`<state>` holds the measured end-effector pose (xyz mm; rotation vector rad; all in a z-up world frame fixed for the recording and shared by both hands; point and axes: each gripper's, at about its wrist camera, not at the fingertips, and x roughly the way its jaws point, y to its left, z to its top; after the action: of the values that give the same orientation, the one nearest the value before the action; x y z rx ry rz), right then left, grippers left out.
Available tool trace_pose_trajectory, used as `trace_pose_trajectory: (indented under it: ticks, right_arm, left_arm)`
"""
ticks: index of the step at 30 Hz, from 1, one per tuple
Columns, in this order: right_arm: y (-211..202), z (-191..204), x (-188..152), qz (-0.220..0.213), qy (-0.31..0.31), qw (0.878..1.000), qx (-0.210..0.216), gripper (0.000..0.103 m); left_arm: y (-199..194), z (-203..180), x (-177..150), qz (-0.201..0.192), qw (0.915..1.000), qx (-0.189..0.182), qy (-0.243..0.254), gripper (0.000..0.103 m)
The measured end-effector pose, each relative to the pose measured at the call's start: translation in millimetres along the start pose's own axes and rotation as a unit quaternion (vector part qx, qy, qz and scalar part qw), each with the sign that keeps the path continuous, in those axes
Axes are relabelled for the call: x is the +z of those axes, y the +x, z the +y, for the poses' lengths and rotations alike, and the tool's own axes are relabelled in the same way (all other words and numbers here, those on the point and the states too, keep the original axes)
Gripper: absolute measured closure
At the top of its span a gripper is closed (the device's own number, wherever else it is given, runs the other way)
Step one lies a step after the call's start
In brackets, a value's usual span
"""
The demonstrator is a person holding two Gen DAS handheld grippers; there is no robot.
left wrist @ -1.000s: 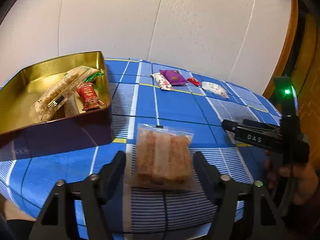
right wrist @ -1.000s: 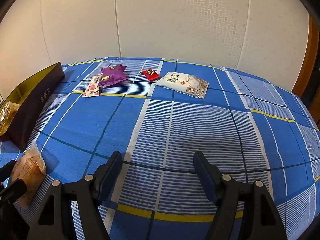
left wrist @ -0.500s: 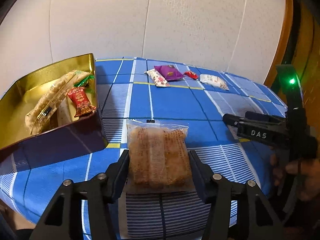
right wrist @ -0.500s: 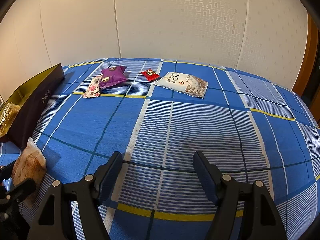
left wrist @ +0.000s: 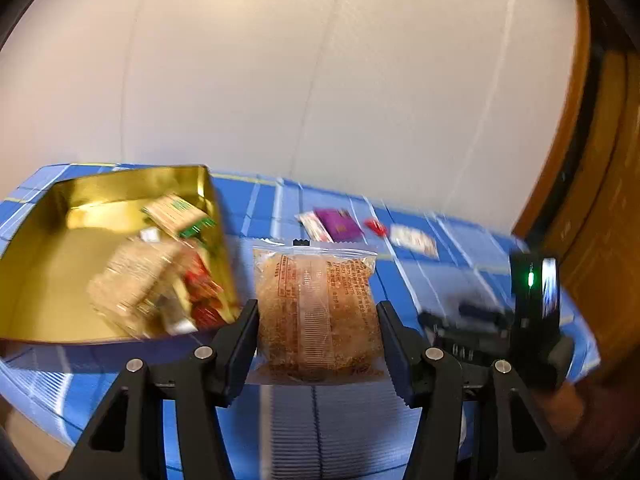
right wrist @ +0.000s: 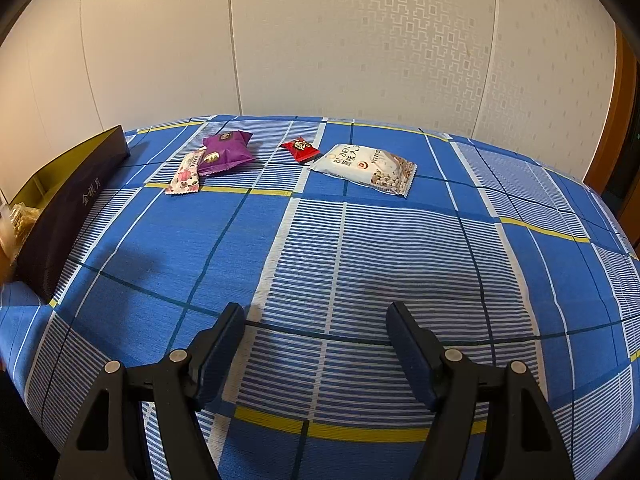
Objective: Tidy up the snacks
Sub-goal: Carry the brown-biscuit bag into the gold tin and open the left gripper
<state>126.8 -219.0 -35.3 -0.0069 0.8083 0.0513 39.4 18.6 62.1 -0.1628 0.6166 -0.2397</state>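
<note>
One clear cracker packet [left wrist: 316, 312], lower centre of frame, now clamped between my left gripper [left wrist: 316, 340] fingers, which had just closed and lifted it off the blue checked surface [right wrist: 360, 248]; gold box [left wrist: 48, 264] left. Right gripper [right wrist: 316, 344] unclenched, empty.

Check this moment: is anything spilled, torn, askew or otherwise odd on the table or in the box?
Nothing stands out. The clear cracker packet sits intact in the left gripper, whose jaws have just closed on it. The gold box holds its snacks upright, and four packets, such as the white one, lie flat on the checked cloth.
</note>
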Motion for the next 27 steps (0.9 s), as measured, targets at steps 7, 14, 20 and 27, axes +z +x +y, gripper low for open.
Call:
trace_pose_trajectory:
  ticks: [7,14,20,27]
  right_arm:
    - [0,0,0,0.000,0.000,1.000,-0.001,0.029]
    - [0,0,0,0.000,0.000,1.000,-0.001,0.029]
    - [1,0,1,0.001,-0.001,1.000,-0.001,0.029]
    - [1,0,1,0.003,-0.002,1.000,-0.003,0.028]
  left_arm:
    - [-17,47,28,-0.022,0.9969,0.052,-0.054,0.045]
    - [-17,103,43,-0.005,0.9878,0.120,-0.099,0.045]
    - [-6,156,48,0.027,0.9742,0.177,-0.137,0.045]
    - [14,187,38,0.065,0.9622,0.205,-0.167,0.044]
